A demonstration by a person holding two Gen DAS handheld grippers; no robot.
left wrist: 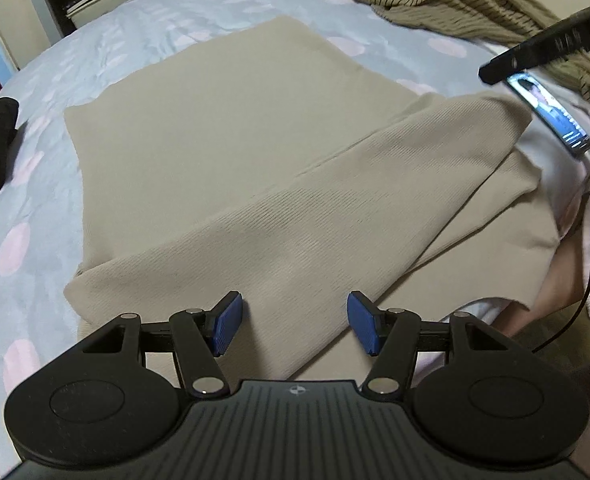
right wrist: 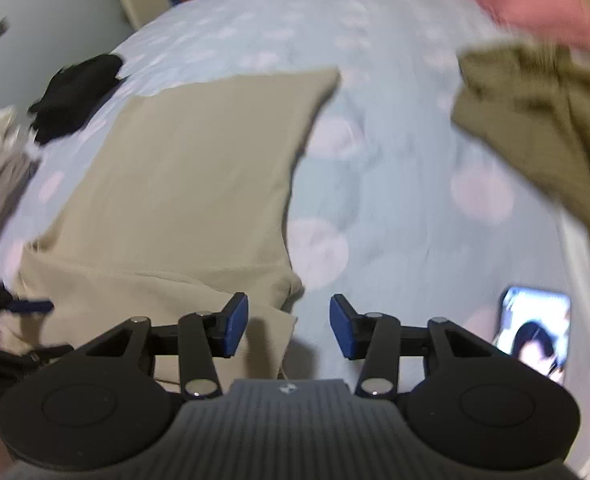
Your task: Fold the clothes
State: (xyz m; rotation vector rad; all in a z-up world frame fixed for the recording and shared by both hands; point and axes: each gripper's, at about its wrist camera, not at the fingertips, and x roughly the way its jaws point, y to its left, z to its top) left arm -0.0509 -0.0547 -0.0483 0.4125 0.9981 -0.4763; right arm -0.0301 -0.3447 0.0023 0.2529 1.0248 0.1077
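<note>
Two grippers over the pale blue bedsheet with pink spots [left wrist: 143,52], both with jaws apart and empty. Left gripper [left wrist: 294,322] hangs above the partly folded beige knit garment [left wrist: 231,152]; right gripper [right wrist: 289,326] sits at its edge. Olive striped top [left wrist: 447,0] lies crumpled nearby, lit phone [right wrist: 535,332] beside it.

Two close downward views, shared bed [left wrist: 95,60]

Garment [left wrist: 231,152] lies on bed [left wrist: 143,32], phone [left wrist: 551,120] right.
</note>
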